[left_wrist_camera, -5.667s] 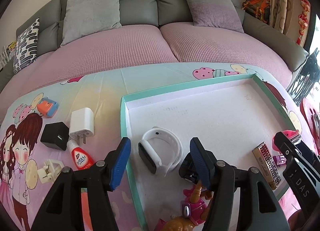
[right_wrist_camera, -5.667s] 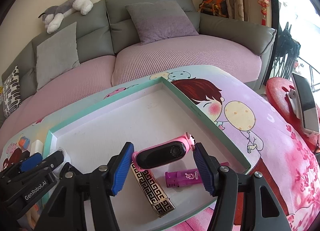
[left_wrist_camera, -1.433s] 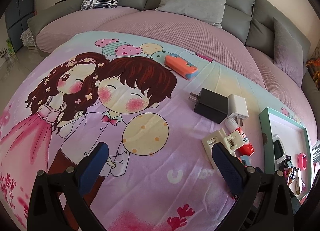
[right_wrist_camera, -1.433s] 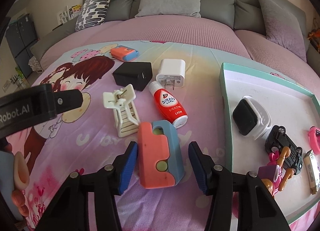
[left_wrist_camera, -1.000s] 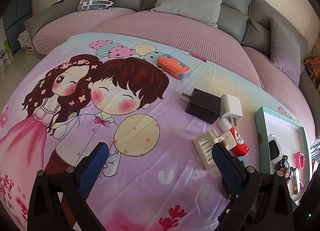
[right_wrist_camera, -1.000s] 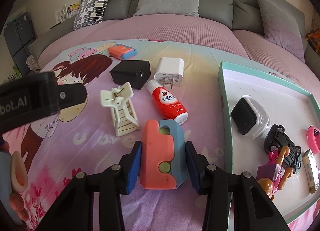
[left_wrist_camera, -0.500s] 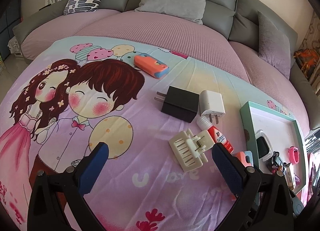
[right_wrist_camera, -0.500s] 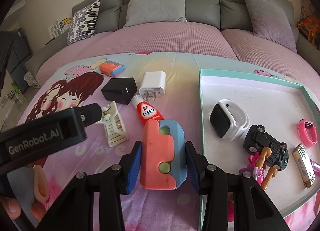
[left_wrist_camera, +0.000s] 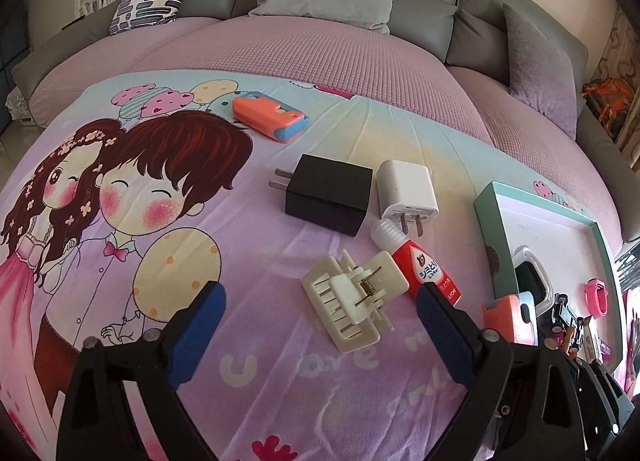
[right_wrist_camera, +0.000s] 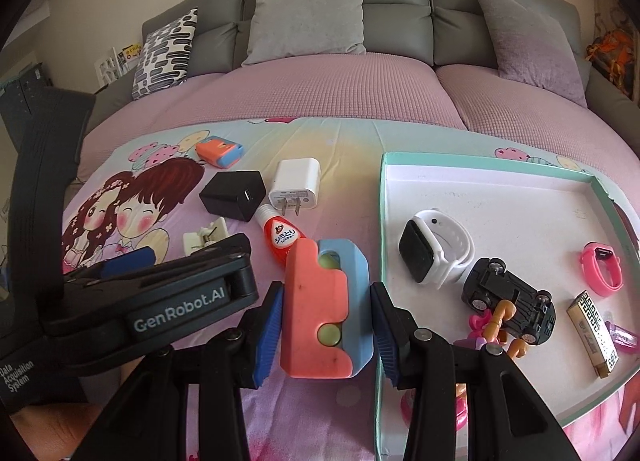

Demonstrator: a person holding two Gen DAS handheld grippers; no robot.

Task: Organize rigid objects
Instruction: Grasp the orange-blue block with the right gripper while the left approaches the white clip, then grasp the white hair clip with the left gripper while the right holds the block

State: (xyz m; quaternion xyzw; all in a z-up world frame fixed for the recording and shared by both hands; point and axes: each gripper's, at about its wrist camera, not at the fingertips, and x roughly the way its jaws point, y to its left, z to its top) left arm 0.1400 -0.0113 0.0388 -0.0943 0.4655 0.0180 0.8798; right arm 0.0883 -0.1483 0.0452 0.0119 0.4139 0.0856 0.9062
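Right gripper [right_wrist_camera: 326, 325] — blue pads pressed on both sides of an orange-and-blue case [right_wrist_camera: 326, 307], held upright just left of the tray's [right_wrist_camera: 480, 169] green rim, above the cartoon-print cloth [left_wrist_camera: 120, 221]. Left gripper [left_wrist_camera: 320, 325] — fingers spread wide with nothing between them, hovering over the cloth with the cream hair clip [left_wrist_camera: 354, 297] just ahead.

On the cloth: the clip, touching a small red bottle [left_wrist_camera: 424, 269] with a white cap; a white charger [left_wrist_camera: 406, 189], prongs toward the bottle; a black charger [left_wrist_camera: 328, 195] just beside it; a second orange-and-blue case [left_wrist_camera: 270, 121] lying well apart near the far edge.

In the tray: white smartwatch [right_wrist_camera: 436, 247], black toy car [right_wrist_camera: 508, 297] just beside it, pink band [right_wrist_camera: 602, 269], gold patterned bar [right_wrist_camera: 594, 331], purple lighter [right_wrist_camera: 624, 335] and a pink-and-orange toy figure [right_wrist_camera: 494, 325], partly hidden.

Behind: grey sofa [right_wrist_camera: 400, 21] with cushions.
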